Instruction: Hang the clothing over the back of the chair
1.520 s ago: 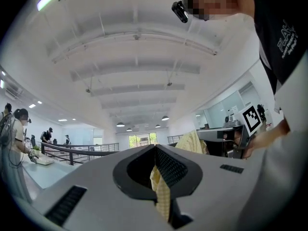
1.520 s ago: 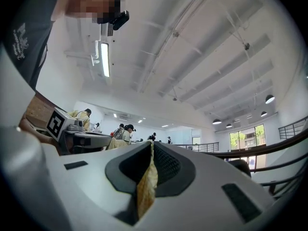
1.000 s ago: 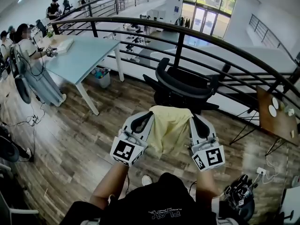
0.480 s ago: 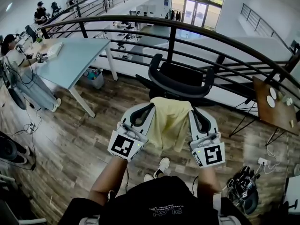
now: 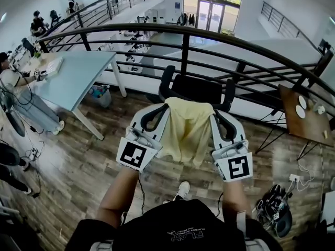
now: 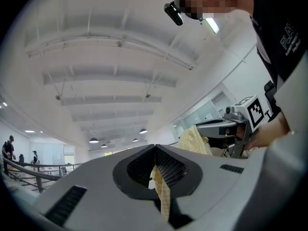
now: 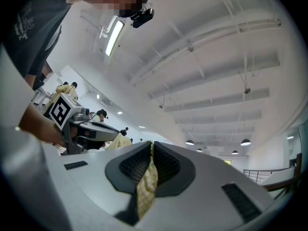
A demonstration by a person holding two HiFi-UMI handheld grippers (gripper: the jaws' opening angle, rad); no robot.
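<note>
Clenching one top corner of the yellow clothing (image 5: 187,132), the left claw (image 5: 163,109) holds it up; the right claw (image 5: 213,115) grips the other corner. The chair (image 5: 196,90) back stands just beyond both, so the draping is not yet done.

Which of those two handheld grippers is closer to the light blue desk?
Left. The left gripper pinches the yellow cloth on the side facing the light blue desk; the right gripper pinches its other edge, farther away.
</note>
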